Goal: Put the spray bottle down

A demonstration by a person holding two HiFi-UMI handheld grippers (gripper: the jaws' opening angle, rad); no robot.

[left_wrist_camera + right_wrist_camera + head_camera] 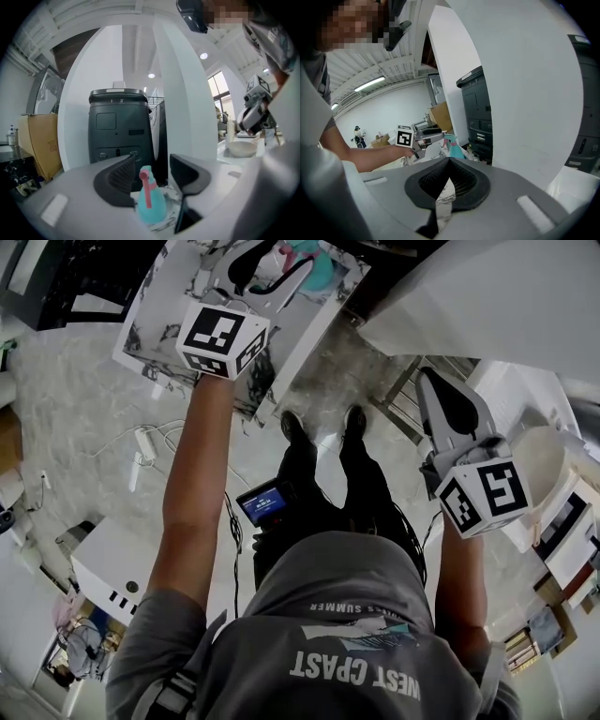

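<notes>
A teal spray bottle (151, 202) with a pink trigger stands upright on the marble table (155, 306). In the left gripper view it sits between the two dark pads of my left gripper (152, 161), which is open, with a gap on each side of the bottle. The head view shows that gripper (277, 268) at the top over the table, the bottle (317, 263) just right of it. My right gripper (449, 161) is shut with nothing in it, and hangs off to the right (431, 381), away from the table. The right gripper view also catches the left gripper (426, 136) and the bottle (452, 145).
A black printer (123, 126) stands behind the table, beside a wide white column (173, 93). A cardboard box (40, 145) is at the left. A white bowl (241, 149) rests on a counter at the right. A power strip and cable (145, 442) lie on the floor.
</notes>
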